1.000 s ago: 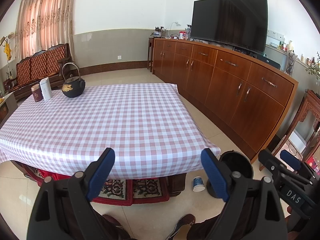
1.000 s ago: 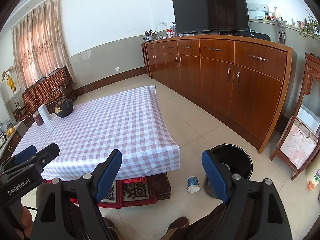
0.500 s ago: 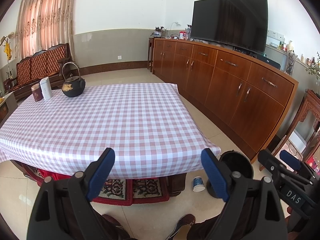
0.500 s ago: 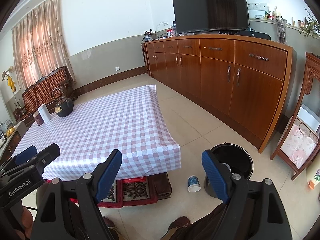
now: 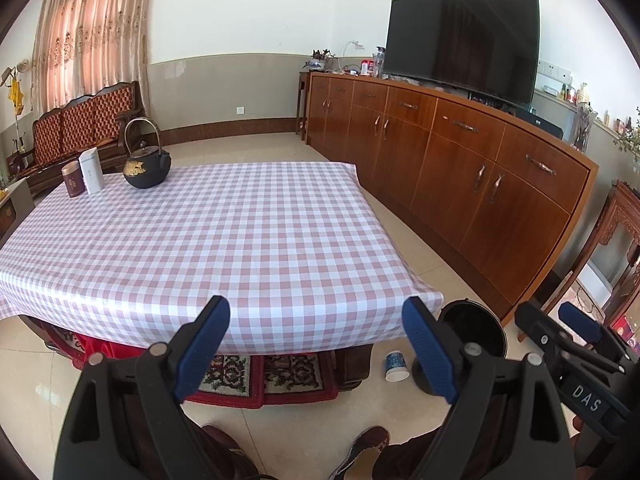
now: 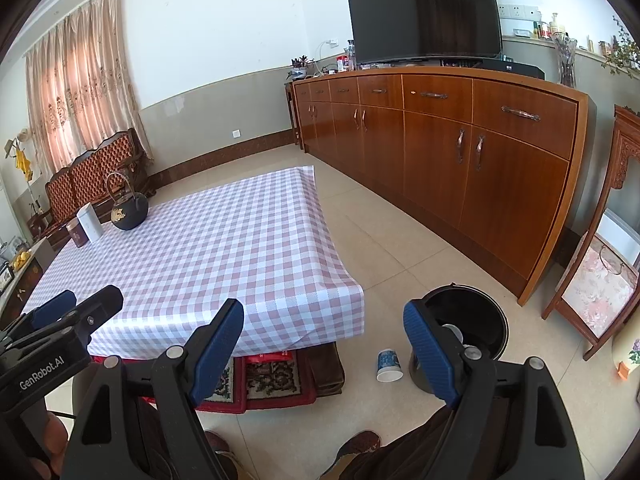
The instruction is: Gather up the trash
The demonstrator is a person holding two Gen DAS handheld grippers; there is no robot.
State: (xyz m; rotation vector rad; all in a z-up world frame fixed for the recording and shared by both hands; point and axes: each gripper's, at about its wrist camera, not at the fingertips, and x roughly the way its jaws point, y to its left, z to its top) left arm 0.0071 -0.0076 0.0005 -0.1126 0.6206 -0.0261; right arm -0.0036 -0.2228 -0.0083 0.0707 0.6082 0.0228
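I see a bright, evenly daylit room; light glows through the curtain [image 5: 92,32] at far left. The floor [image 5: 36,380] shows soft glare near left. Both pictures are sharp, with no blur. The fisheye bends the cabinet [image 6: 460,152] and walls, and dark corners frame each view. Shadow pools under the table [image 5: 240,240].

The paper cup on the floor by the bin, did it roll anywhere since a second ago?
No. The paper cup lies in the same spot on the tiles, just left of the black trash bin and right of the red rug, as before.
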